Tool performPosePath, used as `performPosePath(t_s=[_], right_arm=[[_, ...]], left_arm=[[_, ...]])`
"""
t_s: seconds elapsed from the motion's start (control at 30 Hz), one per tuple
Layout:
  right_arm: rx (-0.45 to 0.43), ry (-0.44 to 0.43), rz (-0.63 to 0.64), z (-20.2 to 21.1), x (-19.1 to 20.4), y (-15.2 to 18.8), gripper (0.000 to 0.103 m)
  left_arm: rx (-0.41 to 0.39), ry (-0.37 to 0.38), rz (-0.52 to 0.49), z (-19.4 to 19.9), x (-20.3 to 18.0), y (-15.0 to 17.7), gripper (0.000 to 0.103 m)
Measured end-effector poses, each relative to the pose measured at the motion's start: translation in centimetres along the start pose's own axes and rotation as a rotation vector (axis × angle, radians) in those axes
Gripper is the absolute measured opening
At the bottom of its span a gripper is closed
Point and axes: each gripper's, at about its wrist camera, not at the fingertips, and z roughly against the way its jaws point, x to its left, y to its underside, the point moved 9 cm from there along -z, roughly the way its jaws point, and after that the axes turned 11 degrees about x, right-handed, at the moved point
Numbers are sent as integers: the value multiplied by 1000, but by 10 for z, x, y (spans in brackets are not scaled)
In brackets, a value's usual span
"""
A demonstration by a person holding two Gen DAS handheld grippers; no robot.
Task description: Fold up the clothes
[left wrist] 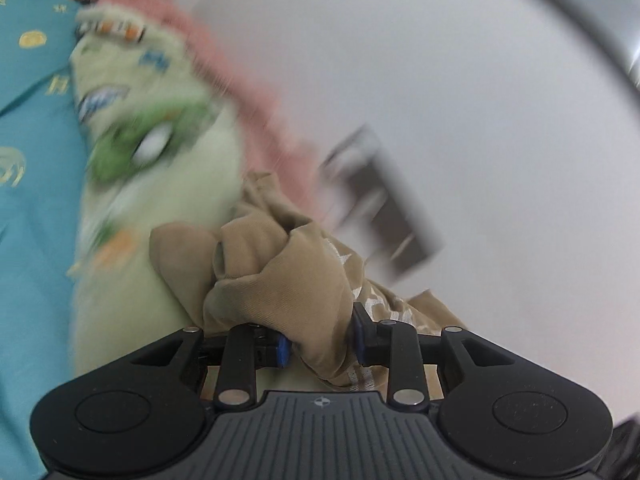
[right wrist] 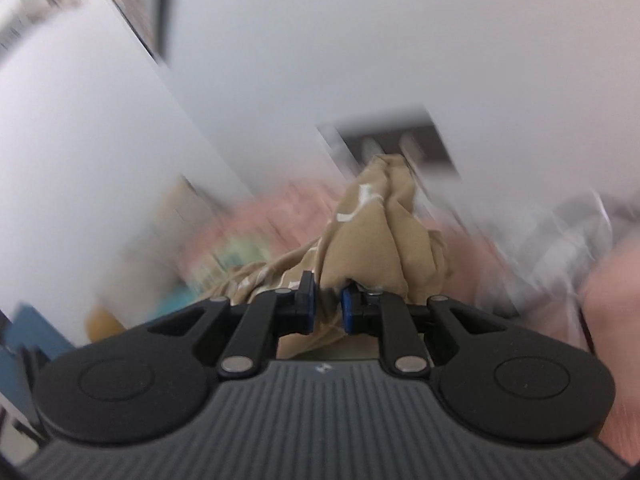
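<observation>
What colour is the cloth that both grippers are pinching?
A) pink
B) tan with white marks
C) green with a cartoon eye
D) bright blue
B: the tan cloth with white marks is bunched between the fingers of the left gripper, and the same cloth is squeezed in the right gripper.

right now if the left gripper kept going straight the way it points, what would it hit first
The left gripper already clamps the tan garment, so that bunched cloth is first. Past it, probably the light green printed garment, though blur leaves depth unclear.
</observation>
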Motion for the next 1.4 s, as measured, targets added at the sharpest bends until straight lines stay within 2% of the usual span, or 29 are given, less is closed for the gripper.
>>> performPosePath(t_s=[0.07,0.1,0.17,0.27,0.33,0.37,0.43,0.47,0.5,0.53,0.57,0.6,0.63,0.8,1.07,1.23,1.4], right_arm=[[47,15,-20,-8,-19,29,16],[55,16,-22,-8,-25,41,17],[52,14,-39,-3,-28,48,19],[59,60,-60,12,-21,45,20],[51,93,-36,27,-10,44,20],[44,107,-20,37,-5,44,20],[11,105,20,61,5,40,20],[-6,103,43,72,11,37,24],[-24,102,66,84,18,36,33],[-44,97,86,99,25,38,60],[-69,87,109,113,32,40,88],[-94,76,132,127,39,42,94],[-106,73,156,139,46,47,91],[-158,67,255,198,74,73,91],[-229,63,361,264,100,141,91],[-269,61,425,289,114,182,91],[-313,82,480,304,123,211,91]], left_arm=[[26,-45,-51,-7,14,24,35],[20,-60,-69,-7,16,28,42],[16,-95,-94,1,15,34,46],[44,-139,-148,24,-2,36,55],[43,-158,-177,42,-14,35,70],[29,-170,-194,52,-21,34,73],[-14,-196,-235,80,-35,36,85],[-34,-207,-256,93,-43,38,88],[-50,-217,-275,107,-52,41,94],[-64,-225,-294,120,-60,45,101],[-81,-231,-316,135,-68,50,102],[-102,-235,-337,149,-77,56,103],[-121,-241,-354,163,-84,61,103],[-198,-287,-450,230,-114,105,103],[-376,-313,-491,324,-138,188,103],[-468,-327,-531,357,-150,237,103],[-485,-330,-562,370,-149,265,103]])
